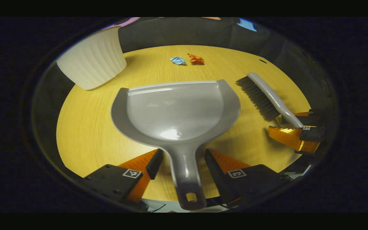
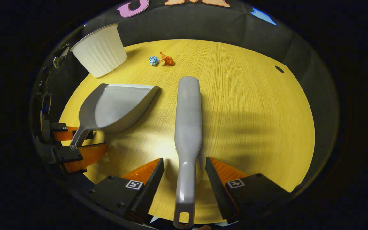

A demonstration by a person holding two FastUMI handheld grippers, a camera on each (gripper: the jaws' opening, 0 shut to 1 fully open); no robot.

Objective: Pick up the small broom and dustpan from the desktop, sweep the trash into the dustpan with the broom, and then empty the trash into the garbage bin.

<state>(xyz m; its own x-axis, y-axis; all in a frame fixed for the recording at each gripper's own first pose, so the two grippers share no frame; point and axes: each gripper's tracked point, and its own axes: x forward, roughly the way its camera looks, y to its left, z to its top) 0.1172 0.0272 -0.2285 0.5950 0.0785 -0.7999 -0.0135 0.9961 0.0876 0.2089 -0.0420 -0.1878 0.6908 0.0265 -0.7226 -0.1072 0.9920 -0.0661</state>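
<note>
The grey dustpan (image 1: 176,111) lies on the wooden table (image 1: 88,127), its mouth facing away from me. Its handle runs back between the fingers of my left gripper (image 1: 183,156), which is open with a gap on each side. The grey broom (image 2: 187,121) lies bristles down, and its handle passes between the fingers of my open right gripper (image 2: 185,163), also with gaps. Two crumpled scraps, blue paper (image 1: 177,60) and orange paper (image 1: 196,59), lie beyond the dustpan. The right gripper (image 1: 294,126) straddles the broom (image 1: 267,95) at the right. The left gripper (image 2: 86,140) flanks the dustpan (image 2: 117,107) handle.
A white ribbed bin (image 1: 93,60) stands at the table's far left corner, also seen as the bin (image 2: 101,51) beside the scraps (image 2: 160,60). A small dark hole (image 2: 279,69) marks the table (image 2: 251,111) at far right. Black cloth walls close the back.
</note>
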